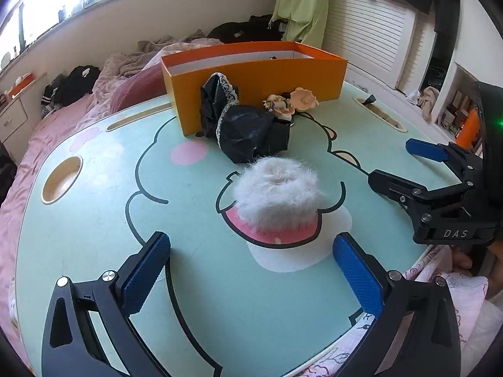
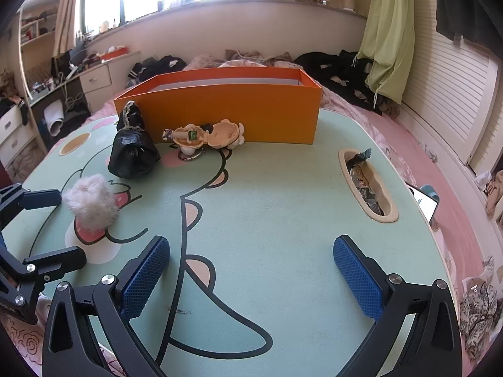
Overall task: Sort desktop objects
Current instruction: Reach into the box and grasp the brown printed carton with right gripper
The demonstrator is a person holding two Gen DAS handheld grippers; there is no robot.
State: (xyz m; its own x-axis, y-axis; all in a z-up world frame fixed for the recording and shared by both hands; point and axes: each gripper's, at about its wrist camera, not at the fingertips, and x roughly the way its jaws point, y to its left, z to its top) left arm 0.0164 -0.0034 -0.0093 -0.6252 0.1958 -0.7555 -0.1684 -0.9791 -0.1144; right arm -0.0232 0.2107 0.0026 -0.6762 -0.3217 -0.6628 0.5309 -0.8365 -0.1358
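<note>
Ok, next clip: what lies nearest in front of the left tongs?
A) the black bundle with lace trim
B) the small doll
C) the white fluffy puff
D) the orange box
C: in the left wrist view the white fluffy puff sits just ahead of the open left tongs, with the black bundle, small doll and orange box farther back.

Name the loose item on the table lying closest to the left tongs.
The white fluffy puff, alone just ahead of the open left tongs; the black bag and doll figure lie farther back by the orange box.
</note>
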